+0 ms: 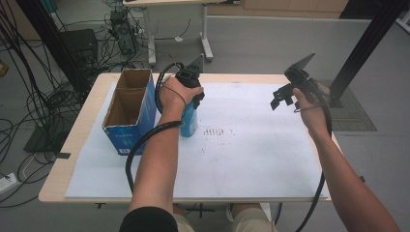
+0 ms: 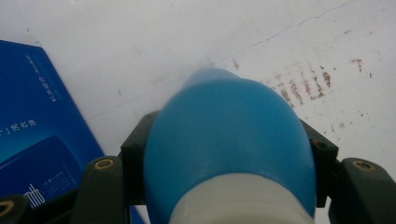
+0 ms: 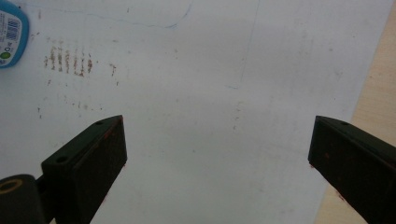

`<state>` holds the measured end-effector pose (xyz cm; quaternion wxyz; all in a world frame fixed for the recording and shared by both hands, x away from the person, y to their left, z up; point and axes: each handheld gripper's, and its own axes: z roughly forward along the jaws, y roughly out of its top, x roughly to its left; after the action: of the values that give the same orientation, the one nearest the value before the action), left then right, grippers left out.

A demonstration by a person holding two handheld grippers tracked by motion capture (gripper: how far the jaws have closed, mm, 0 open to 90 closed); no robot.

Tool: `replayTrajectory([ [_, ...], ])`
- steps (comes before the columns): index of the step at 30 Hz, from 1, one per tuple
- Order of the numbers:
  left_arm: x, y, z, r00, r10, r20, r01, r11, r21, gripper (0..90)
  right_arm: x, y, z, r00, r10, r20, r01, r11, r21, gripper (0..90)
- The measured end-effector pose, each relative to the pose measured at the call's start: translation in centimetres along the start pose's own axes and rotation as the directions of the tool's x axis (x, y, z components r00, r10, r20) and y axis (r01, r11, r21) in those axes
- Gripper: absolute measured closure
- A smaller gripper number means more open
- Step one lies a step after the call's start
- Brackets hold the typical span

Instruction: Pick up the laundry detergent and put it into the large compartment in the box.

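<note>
Left claw hides blue bottle's lower body.

High view looks forward and down over my desk. My two gripper views sit close above it, facing down; all share the reddish smear.

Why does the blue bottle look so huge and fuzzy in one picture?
In the left gripper view the blue bottle sits right against the camera, clamped by the left gripper, so it looms large and soft. The high view shows it small. The right gripper view is dim, its jaws dark.
</note>
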<state>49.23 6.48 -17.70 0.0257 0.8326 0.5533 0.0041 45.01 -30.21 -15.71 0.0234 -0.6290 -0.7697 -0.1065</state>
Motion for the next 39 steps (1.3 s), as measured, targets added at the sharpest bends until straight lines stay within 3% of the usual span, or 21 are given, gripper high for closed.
replayTrajectory([
  [39, 0.03, 0.05, 0.00, 1.0000, -0.003, -0.001, 0.003, 1.0000, -0.001, 38.6, 0.46, 0.35, 0.38, 0.9999, -0.012, 0.004, 0.012, 1.000, 0.011, 4.4],
])
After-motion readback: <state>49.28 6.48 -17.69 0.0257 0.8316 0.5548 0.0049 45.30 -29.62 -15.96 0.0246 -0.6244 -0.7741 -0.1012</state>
